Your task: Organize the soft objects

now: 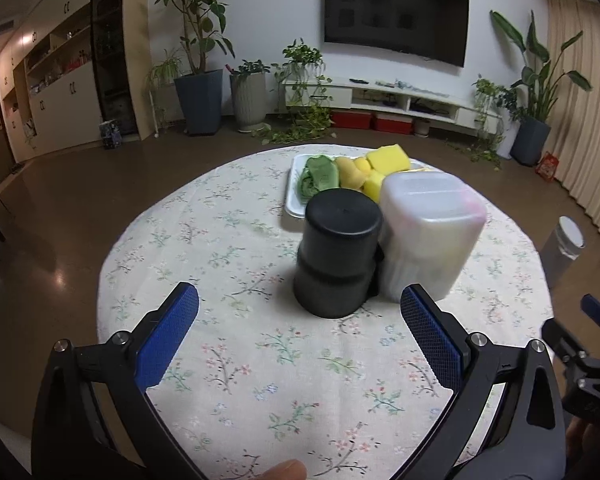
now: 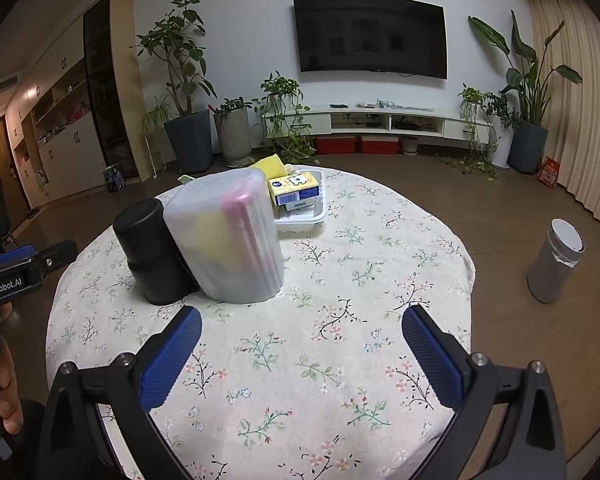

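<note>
Two containers are set near the middle of the round table (image 1: 228,364), which is covered in a floral cloth: a black cylinder (image 1: 338,254) and, touching it on its right side, a frosted plastic box (image 1: 428,236) standing upright. Through the frosted wall, something yellow and a pink strip can be made out in the right wrist view, so soft items appear to have been packed inside already; what exactly they are cannot be told. The black cylinder shows only a closed top, and its contents are hidden.

Behind the containers, toward the far edge of the table, a white tray (image 1: 293,196) is laid out with the loose soft things: a green cloth (image 1: 318,176), yellow sponges (image 1: 388,158) and a tan piece between them. A yellow tissue pack (image 2: 296,188) is seen in the tray only from the right wrist view; the containers hide much of the tray from both cameras.

The left gripper (image 1: 299,312) is held with jaws spread wide and nothing between them, pointed at the black cylinder. The right gripper (image 2: 302,334) is likewise spread wide and empty, over bare cloth nearer the front edge. Both seem poised for a fresh pick, probably from the tray.
</note>
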`<state>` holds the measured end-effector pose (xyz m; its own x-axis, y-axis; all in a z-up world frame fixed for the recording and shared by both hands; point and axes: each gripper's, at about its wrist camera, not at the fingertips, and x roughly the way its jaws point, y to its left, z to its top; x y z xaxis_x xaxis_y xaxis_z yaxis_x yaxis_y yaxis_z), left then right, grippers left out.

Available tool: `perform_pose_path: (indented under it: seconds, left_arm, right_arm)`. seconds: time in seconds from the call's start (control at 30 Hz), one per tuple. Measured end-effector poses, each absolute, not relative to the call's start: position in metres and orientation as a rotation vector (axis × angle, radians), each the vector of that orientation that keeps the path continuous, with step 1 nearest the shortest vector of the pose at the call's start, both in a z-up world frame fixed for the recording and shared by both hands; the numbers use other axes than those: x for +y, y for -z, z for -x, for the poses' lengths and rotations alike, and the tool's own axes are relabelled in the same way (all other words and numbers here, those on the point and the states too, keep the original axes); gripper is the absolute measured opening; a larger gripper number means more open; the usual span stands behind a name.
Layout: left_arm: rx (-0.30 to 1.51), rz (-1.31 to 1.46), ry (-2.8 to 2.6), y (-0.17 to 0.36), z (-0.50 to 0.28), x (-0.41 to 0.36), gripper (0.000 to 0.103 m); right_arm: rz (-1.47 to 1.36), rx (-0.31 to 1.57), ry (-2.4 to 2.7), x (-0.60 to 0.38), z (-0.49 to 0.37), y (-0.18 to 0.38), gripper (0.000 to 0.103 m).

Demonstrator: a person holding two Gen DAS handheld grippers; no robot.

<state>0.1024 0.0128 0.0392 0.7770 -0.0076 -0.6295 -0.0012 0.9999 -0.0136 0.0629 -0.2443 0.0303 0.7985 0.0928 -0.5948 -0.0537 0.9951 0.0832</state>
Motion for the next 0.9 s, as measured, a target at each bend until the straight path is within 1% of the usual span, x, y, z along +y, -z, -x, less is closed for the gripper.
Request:
perform_pose_path:
  seconds: [0.27,0.4,0.9]
  left_arm:
    - [0.714,-0.031,-0.026,-0.029,-0.103,0.003,0.103]
    - [0.724,0.01,0.012,-0.025,-0.104,0.007,0.103]
    - [0.742,0.024,0.034,-0.021,-0.1,0.004,0.103]
  right_arm:
    - [-0.025,0.65,-0.091,-0.231,-0.06,-0.026,0.103]
    - [-0.018,0.658,-0.095,-0.227,-0.058,-0.024,0.102]
    - [0.002,0.665,-0.098,-0.218,-0.054,-0.023,0.103]
